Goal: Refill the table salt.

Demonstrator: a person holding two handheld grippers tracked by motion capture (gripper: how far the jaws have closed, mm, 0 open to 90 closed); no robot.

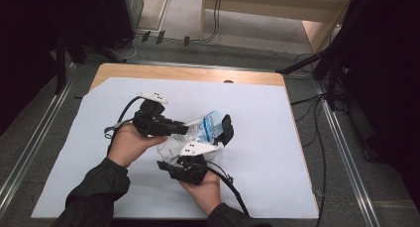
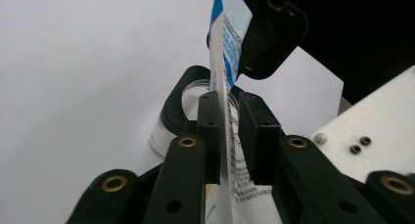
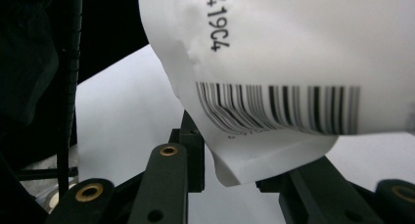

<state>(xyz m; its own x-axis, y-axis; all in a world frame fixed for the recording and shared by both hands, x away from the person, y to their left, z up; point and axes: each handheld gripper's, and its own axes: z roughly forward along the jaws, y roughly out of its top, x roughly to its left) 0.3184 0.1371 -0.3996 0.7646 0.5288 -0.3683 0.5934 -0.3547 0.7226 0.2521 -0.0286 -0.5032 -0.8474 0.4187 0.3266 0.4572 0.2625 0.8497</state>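
Note:
A white packet with blue print and a barcode is held up over the table between my two grippers. In the left gripper view the packet stands edge-on between the jaws of my left gripper, which is shut on it. In the high view my left gripper comes in from the left. My right gripper reaches up from below. In the right gripper view the packet's barcoded corner hangs between the spread jaws of my right gripper. Its left pad stands apart from the packet, and the right pad is hidden behind it.
A pale sheet covers most of the wooden table, whose bare strip shows at the back. Cables and dark stands lie on the floor to the right, and more cables trail at the back.

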